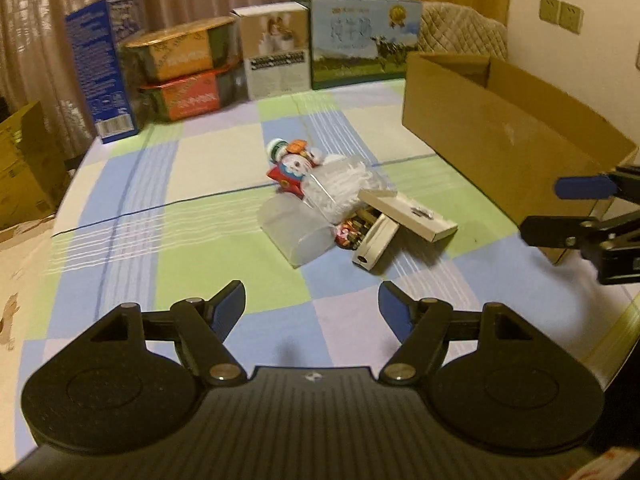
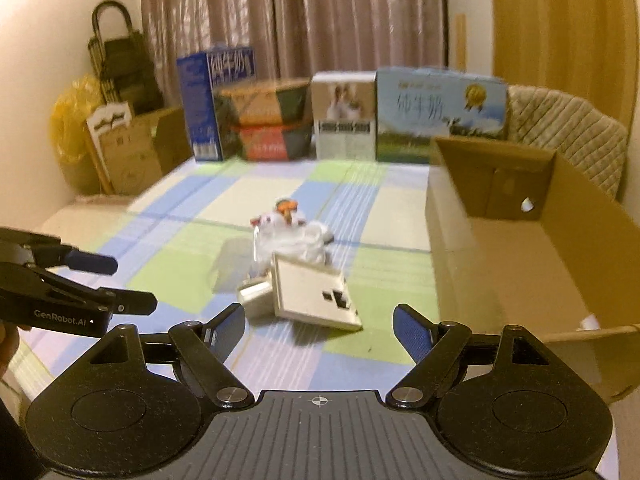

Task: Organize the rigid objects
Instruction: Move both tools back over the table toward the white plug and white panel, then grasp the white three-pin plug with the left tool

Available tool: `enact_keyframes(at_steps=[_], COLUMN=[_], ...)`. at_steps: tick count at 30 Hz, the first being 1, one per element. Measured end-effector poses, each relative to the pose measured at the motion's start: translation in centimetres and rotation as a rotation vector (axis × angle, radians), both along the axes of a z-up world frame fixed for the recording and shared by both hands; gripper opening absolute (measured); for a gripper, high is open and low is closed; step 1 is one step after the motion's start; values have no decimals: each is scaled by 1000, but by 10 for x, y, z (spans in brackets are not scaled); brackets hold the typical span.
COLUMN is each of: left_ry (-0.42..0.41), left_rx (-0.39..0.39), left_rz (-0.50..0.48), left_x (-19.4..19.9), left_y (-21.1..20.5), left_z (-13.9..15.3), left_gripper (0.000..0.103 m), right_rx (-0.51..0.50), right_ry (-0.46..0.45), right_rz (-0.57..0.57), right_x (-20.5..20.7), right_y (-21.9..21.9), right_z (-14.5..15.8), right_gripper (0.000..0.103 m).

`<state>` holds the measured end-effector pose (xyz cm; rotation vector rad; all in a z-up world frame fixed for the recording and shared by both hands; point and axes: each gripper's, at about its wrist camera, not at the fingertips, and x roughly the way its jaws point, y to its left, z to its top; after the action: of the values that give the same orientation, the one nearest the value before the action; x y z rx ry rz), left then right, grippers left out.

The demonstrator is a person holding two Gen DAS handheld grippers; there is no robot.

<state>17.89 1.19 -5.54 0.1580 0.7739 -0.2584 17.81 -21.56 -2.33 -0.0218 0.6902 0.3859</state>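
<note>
both my left gripper point(image 1: 312, 304) and right gripper point(image 2: 319, 328) hang spread and empty over the near edge, pile point(image 1: 340, 204) mid-tabletop interlocked, so i'd guess lifting the flat box point(image 2: 314, 294) drags the clear case point(image 1: 298, 232), cardboard box point(image 1: 500, 136) at right edge.

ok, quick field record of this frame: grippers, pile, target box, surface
left gripper: open, empty, hovering short of the pile
right gripper: open, empty, also short of the pile
pile: red-and-white toy figurine, clear plastic container, flat beige rectangular case, touching or overlapping
target box: open brown cardboard box, right of the pile
surface: pastel checked cloth
</note>
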Motion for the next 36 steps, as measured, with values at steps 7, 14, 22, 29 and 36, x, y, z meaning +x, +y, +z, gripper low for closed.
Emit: enact_keyframes(at_steps=[7, 14, 22, 29, 36], left_ry=[43, 7, 3, -64, 70], left_rx=[12, 30, 45, 309, 81], left_rz=[-121, -216, -278, -280, -198], left_x=[34, 59, 67, 32, 21], left_y=[-19, -39, -50, -46, -15], left_z=[-32, -47, -53, -47, -49], left_gripper=[54, 32, 21, 20, 23], right_rx=[-80, -70, -58, -34, 2], right_ry=[45, 134, 146, 144, 163], right_rz=[67, 57, 42, 25, 18], right_x=[34, 59, 65, 64, 62], right_y=[10, 4, 0, -3, -1], right_z=[-34, -57, -60, -56, -56], right_gripper=[78, 72, 72, 72, 72])
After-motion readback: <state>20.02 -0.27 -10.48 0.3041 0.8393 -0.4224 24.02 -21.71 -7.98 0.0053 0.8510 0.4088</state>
